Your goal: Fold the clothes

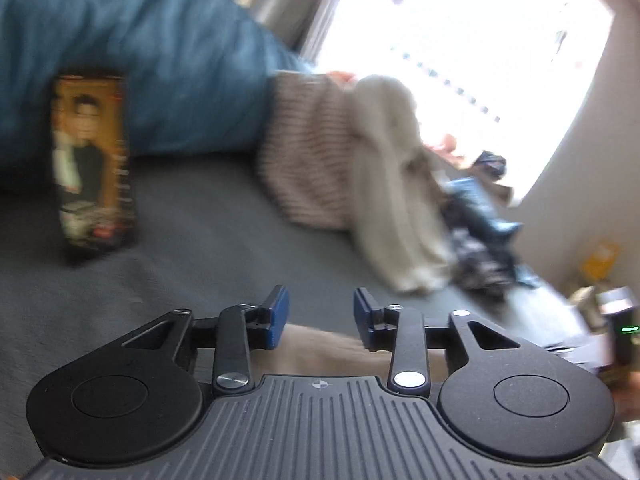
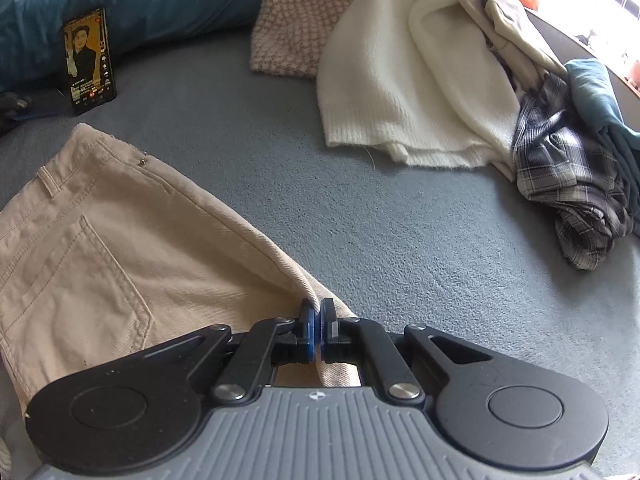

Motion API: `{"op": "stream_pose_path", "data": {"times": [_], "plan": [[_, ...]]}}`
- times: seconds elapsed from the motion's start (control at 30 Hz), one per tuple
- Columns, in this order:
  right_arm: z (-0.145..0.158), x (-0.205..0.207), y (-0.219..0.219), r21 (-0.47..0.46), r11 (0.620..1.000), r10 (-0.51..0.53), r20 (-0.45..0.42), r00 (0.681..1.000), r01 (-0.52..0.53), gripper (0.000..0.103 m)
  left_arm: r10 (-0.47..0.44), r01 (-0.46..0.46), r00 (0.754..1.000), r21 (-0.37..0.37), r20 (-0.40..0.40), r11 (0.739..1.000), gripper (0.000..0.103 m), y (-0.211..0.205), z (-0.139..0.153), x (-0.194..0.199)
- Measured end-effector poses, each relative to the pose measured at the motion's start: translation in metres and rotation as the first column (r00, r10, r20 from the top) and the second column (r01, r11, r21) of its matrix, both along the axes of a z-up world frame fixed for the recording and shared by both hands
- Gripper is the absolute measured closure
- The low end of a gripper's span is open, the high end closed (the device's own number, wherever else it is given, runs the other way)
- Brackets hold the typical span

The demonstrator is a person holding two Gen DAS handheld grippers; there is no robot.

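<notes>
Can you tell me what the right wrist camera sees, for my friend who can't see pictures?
The right tool is shut on an edge of tan pants lying on a grey bed. Behind are a white sweater, a plaid shirt and a phone.

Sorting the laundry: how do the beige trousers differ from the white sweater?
The beige trousers are smooth twill with a stitched pocket; the white sweater is fuzzy knit. The trousers lie spread flat, an edge pinched by the right gripper; the sweater sits crumpled and untouched against other clothes. Both rest on the grey bed.

tongs [image 2: 317, 322]: black linkage | blue pads | grey ribbed body
</notes>
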State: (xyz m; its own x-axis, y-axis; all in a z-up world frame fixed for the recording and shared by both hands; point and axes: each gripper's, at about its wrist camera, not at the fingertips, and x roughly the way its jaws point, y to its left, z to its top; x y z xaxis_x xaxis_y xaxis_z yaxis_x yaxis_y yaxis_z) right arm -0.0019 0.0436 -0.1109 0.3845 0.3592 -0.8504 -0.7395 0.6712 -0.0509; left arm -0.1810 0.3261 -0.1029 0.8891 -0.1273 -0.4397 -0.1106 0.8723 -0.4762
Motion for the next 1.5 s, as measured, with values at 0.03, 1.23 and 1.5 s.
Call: {"op": "stream_pose_path", "data": {"times": [0.03, 1.23, 1.5], "plan": [[-0.002, 0.000, 0.000, 0.006, 1.000, -0.009, -0.004, 1.000, 0.009, 0.100, -0.043, 0.043, 0.999, 0.003, -0.026, 0.999, 0.061, -0.010, -0.004, 0.008], [-0.003, -0.017, -0.112, 0.045, 0.971, -0.235, 0.018, 0.972, 0.234, 0.092, -0.020, 0.052, 0.984, 0.184, -0.175, 0.982, 0.053, -0.058, -0.052, 0.060], [0.006, -0.012, -0.149, 0.036, 0.964, -0.264, 0.030, 0.964, 0.263, 0.094, -0.020, 0.056, 0.984, 0.202, -0.176, 0.978, 0.052, -0.060, -0.051, 0.062]]}}
